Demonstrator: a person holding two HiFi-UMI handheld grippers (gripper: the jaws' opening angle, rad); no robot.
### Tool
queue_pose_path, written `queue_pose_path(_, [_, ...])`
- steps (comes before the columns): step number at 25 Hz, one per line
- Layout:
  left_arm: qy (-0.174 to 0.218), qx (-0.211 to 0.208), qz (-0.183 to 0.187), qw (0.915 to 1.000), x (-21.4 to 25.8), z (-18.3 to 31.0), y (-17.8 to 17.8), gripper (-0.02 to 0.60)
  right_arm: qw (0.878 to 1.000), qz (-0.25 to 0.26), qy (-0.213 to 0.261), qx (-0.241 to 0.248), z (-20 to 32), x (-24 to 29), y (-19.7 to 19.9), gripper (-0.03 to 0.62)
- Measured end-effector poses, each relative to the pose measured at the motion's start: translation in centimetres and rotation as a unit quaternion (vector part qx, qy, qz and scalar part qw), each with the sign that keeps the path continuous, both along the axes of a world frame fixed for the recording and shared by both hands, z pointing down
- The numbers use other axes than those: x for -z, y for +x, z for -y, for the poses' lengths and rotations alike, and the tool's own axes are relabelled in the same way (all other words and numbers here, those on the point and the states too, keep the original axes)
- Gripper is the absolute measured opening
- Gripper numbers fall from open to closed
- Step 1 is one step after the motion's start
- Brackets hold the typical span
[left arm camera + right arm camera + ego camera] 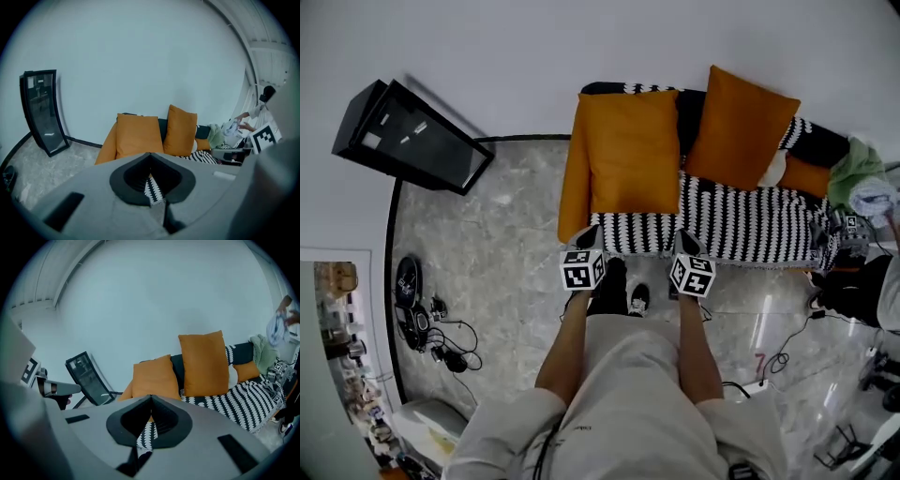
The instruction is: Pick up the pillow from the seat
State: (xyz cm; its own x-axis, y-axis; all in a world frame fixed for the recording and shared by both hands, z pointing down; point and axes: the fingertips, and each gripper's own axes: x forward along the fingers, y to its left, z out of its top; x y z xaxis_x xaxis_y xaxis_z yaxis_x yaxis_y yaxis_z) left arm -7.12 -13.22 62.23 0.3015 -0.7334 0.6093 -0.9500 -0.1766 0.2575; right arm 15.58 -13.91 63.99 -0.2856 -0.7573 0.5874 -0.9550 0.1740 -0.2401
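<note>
Two large orange pillows stand against the back of a sofa (750, 225) covered in black-and-white zigzag cloth. The left pillow (633, 150) (139, 136) (155, 378) leans at the sofa's left end. The right pillow (739, 127) (180, 130) (204, 363) stands beside it. A smaller orange cushion (806, 176) lies further right. My left gripper (588, 236) (150, 157) hovers at the seat's front edge below the left pillow, jaws together, holding nothing. My right gripper (686, 242) (151, 399) is level with it, to the right, also shut and empty. Neither touches a pillow.
A black-framed glass panel (412, 139) leans on the wall at left. Cables and small devices (431, 328) lie on the marble floor. Green cloth (855, 169) and another person's hands are at the sofa's right end. My shoes (623, 295) stand just before the sofa.
</note>
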Motion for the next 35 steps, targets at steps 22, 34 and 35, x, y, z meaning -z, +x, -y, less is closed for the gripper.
queue_pose_path(22, [-0.037,-0.015,-0.070,0.9967,-3.3,20.5,-3.1,0.008,0.998,-0.028,-0.050,-0.010,16.2,-1.4,-4.2,0.008])
queue_pose_path(34, [-0.062,-0.056,-0.061,0.9946,-4.8,23.5,-1.3,0.008,0.996,-0.041,-0.081,0.015,21.5,-4.1,-6.4,0.008])
queue_pose_path(35, [-0.064,-0.055,-0.060,0.9946,-5.1,23.6,-1.2,0.009,0.995,-0.043,-0.083,0.019,21.9,-4.4,-6.3,0.008])
